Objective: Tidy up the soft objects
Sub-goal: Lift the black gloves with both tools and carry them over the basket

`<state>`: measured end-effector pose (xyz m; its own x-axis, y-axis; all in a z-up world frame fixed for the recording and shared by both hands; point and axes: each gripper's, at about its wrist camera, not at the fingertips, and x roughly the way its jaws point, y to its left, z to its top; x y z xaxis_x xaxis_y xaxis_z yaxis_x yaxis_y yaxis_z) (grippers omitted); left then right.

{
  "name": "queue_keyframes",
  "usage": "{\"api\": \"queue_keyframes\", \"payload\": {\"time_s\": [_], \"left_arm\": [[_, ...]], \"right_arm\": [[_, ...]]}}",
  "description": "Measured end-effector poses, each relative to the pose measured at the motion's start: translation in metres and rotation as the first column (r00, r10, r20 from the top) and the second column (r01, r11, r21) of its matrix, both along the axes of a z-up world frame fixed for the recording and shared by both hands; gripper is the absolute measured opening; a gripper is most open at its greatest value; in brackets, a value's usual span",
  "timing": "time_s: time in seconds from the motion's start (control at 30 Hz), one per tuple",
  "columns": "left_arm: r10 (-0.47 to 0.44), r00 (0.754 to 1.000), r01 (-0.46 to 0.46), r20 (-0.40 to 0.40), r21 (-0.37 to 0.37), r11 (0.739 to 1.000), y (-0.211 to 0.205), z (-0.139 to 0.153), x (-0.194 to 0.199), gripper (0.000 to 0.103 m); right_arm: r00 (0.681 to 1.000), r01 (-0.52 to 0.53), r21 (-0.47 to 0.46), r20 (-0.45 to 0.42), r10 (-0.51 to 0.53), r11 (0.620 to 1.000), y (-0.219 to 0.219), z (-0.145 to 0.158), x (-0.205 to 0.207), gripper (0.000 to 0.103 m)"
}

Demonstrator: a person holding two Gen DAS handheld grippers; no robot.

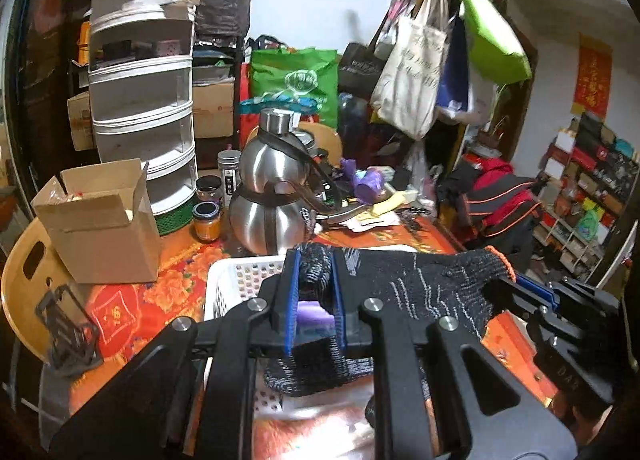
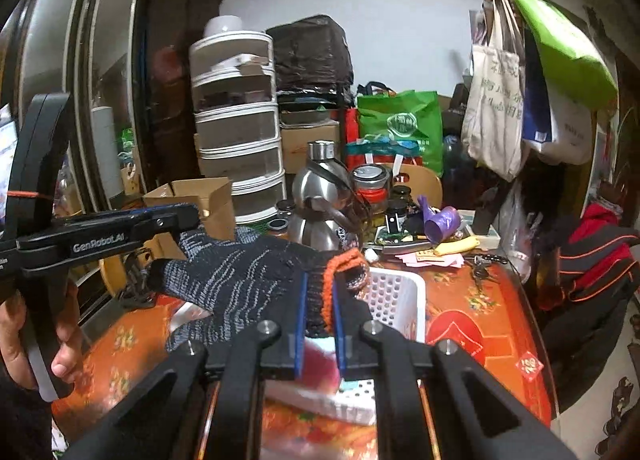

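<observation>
A black knit glove (image 1: 420,280) with grey flecks and an orange cuff is stretched between both grippers above a white perforated basket (image 1: 236,280). My left gripper (image 1: 316,260) is shut on the glove's finger end. My right gripper (image 2: 320,284) is shut on the orange cuff (image 2: 344,260). In the right wrist view the glove (image 2: 248,272) spans from the left gripper (image 2: 184,220) to my fingers, with the basket (image 2: 400,292) just beyond. A purple item shows between the left jaws, low in the basket.
The table has a red floral cloth (image 1: 132,308). A steel kettle (image 1: 272,196), jars (image 1: 206,220), a cardboard box (image 1: 100,228) and a white drawer tower (image 1: 144,100) stand behind the basket. A purple bag roll (image 2: 440,220) and keys (image 2: 484,264) lie right. Bags hang on a coat rack (image 2: 504,72).
</observation>
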<state>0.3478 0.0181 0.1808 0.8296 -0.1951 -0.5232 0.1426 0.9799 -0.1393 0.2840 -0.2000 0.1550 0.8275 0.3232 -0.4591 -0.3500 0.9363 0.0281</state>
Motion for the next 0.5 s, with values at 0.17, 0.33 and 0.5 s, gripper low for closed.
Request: {"api": "queue_keyframes", "payload": {"time_s": [0.17, 0.33, 0.5], "left_arm": [[0.036, 0.998, -0.033, -0.056, 0.048, 0.998, -0.012, -0.012, 0.054, 0.014], [0.081, 0.989, -0.074, -0.122, 0.063, 0.995, -0.013, -0.043, 0.09, 0.014], [0.11, 0.978, -0.097, -0.175, 0.083, 0.992, -0.012, -0.079, 0.109, 0.014]], "right_arm": [[0.998, 0.051, -0.056, -0.031, -0.052, 0.997, 0.006, -0.022, 0.048, 0.01], [0.995, 0.054, -0.077, -0.08, -0.06, 0.996, 0.013, -0.054, 0.075, 0.01], [0.991, 0.039, -0.118, -0.124, -0.053, 0.992, 0.02, -0.086, 0.09, 0.01]]}}
